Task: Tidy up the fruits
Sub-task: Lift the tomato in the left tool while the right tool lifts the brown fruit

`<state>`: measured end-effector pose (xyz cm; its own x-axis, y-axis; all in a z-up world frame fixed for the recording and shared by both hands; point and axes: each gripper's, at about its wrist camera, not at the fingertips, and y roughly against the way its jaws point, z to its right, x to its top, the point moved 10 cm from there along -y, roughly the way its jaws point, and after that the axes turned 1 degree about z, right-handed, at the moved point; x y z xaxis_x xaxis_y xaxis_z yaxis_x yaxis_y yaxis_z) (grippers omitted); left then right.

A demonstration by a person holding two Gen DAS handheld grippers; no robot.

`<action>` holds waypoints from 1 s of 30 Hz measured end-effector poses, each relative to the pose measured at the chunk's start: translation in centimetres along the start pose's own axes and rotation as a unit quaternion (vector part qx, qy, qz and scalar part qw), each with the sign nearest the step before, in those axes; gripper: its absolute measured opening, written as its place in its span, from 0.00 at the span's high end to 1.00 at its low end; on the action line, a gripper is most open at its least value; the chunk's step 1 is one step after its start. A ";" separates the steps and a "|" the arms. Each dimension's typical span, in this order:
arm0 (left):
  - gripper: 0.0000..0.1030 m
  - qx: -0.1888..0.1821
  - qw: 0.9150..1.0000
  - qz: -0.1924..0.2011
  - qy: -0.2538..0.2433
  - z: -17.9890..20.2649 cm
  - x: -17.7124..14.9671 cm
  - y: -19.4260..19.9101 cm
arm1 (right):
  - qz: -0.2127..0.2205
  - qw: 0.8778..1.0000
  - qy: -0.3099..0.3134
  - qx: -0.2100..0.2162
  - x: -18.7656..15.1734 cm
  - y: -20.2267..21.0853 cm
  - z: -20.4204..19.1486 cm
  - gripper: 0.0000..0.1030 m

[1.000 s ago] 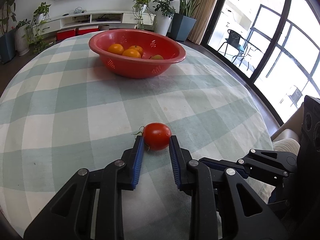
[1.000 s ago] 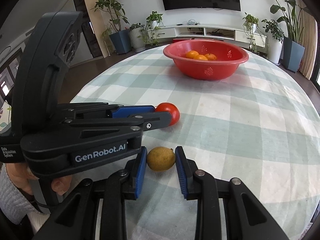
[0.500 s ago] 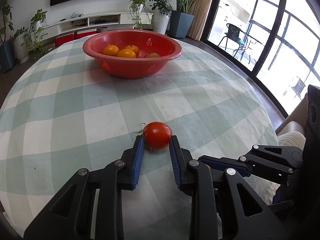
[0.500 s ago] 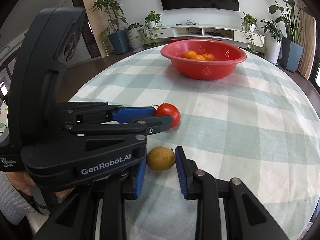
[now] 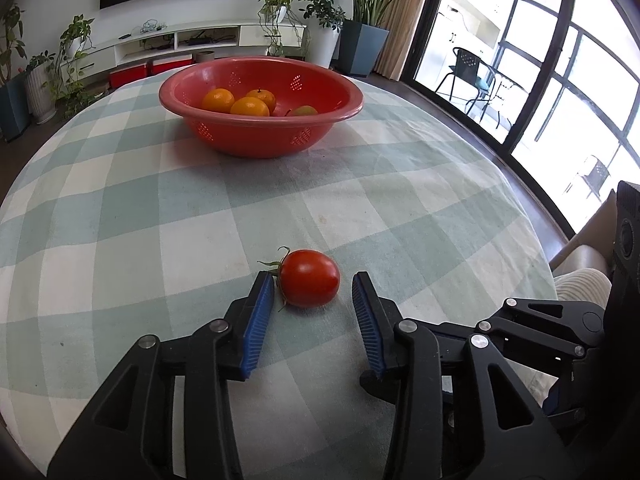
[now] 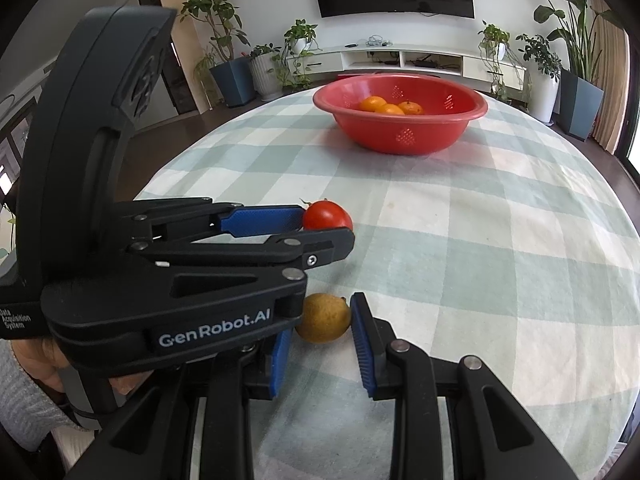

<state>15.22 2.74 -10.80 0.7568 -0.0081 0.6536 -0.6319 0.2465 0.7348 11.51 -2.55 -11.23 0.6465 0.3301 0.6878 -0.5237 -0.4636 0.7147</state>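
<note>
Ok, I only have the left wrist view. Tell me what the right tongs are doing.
Observer: The right tongs are closed on a yellow fruit lying on the checked tablecloth, nearer to the cameras than the tomato.
Operator: Confirm both pads touch it.
Observer: Only the right pad shows, and it touches the fruit. The left tongs, opening with the tomato between them, hide most of the other pad.
Operator: Say who holds the left one.
Observer: A hand in a grey sleeve grips its handle at lower left.
</note>
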 end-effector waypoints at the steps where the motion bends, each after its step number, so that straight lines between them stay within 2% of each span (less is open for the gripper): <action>1: 0.62 0.000 1.000 -0.001 0.001 0.0 0.0 0.0 | 0.000 1.000 -0.001 0.000 0.0 0.0 0.0 0.69; 15: 0.63 -0.008 1.000 -0.009 0.006 0.0 0.1 -0.9 | -0.007 1.000 0.001 -0.001 -0.2 -0.4 0.1 0.69; 22: 0.70 -0.011 1.000 -0.007 0.013 -0.3 0.1 -0.9 | -0.008 1.000 0.009 -0.007 -0.3 -0.3 0.0 0.69; 30: 0.70 -0.019 1.000 -0.006 0.006 0.2 0.0 -0.7 | -0.008 1.000 0.001 0.001 -0.4 -0.2 0.0 0.69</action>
<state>15.68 2.39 -11.28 0.7659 0.0010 0.6430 -0.6170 0.2823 0.7346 11.40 -2.63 -11.60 0.6547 0.3388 0.6757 -0.5118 -0.4592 0.7261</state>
